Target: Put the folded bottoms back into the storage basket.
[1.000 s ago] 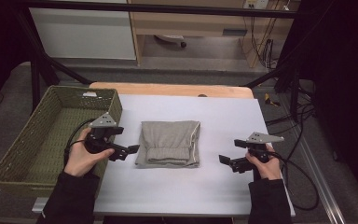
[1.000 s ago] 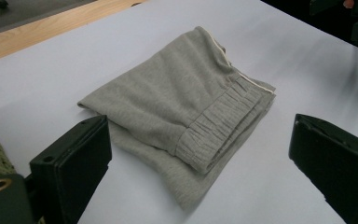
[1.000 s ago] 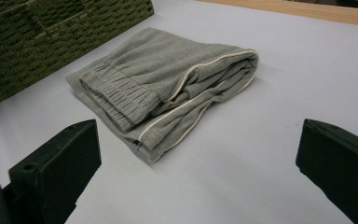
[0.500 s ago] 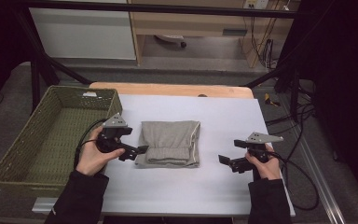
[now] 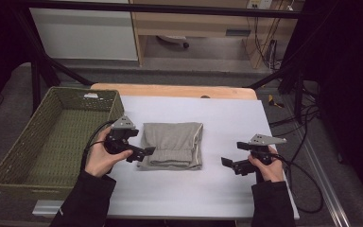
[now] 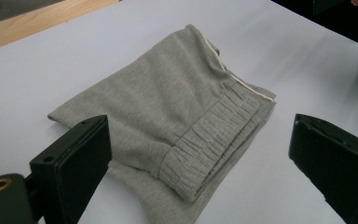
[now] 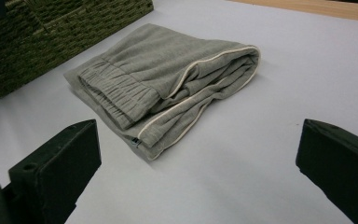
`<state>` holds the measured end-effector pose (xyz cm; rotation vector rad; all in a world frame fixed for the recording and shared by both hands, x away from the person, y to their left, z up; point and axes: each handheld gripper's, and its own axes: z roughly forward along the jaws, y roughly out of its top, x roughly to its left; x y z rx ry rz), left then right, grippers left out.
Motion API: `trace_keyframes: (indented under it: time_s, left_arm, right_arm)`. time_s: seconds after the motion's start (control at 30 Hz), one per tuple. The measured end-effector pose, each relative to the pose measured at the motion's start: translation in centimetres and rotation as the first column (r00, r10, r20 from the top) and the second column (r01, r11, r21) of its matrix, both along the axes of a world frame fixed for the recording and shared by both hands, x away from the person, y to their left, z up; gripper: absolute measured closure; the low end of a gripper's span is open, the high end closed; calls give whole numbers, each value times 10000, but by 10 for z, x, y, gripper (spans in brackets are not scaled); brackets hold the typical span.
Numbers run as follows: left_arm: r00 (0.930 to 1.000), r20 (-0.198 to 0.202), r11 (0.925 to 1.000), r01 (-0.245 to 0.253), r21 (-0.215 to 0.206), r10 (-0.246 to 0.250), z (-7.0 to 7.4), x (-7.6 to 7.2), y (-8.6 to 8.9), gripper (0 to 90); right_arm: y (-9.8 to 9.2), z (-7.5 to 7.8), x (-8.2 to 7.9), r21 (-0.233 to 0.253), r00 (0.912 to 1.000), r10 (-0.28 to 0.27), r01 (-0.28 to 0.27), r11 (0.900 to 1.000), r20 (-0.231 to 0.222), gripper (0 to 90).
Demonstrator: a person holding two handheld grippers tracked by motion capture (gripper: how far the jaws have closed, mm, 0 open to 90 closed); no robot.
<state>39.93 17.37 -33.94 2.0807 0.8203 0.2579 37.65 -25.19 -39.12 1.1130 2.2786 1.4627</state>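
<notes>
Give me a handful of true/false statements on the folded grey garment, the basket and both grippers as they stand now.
1. The folded grey garment lies on the white table, outside the basket. True.
2. The left gripper is shut on the garment. False: in the left gripper view its jaws stand wide apart at the garment's near edge, gripping nothing.
3. The woven basket sits on the right gripper's side of the table. False: it sits at the table's left, beside the left gripper.
4. The right gripper is open and apart from the garment. True.
5. The basket holds a second folded garment. False: no garment lies in it.
</notes>
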Motion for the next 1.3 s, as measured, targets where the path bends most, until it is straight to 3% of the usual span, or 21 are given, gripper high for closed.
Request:
trace_keyframes:
  time_s: [0.5,1.3]
  left_arm:
    - [9997,-213,9996,161,219,-157,-12,10,-18,50]
    - [9974,-657,9990,-285,353,308,-34,43,-23,46]
  right_arm:
    - [0,0,0,4,10000,23,-23,10000,5,3]
    - [1,-1,0,-46,10000,33,-34,10000,-17,3]
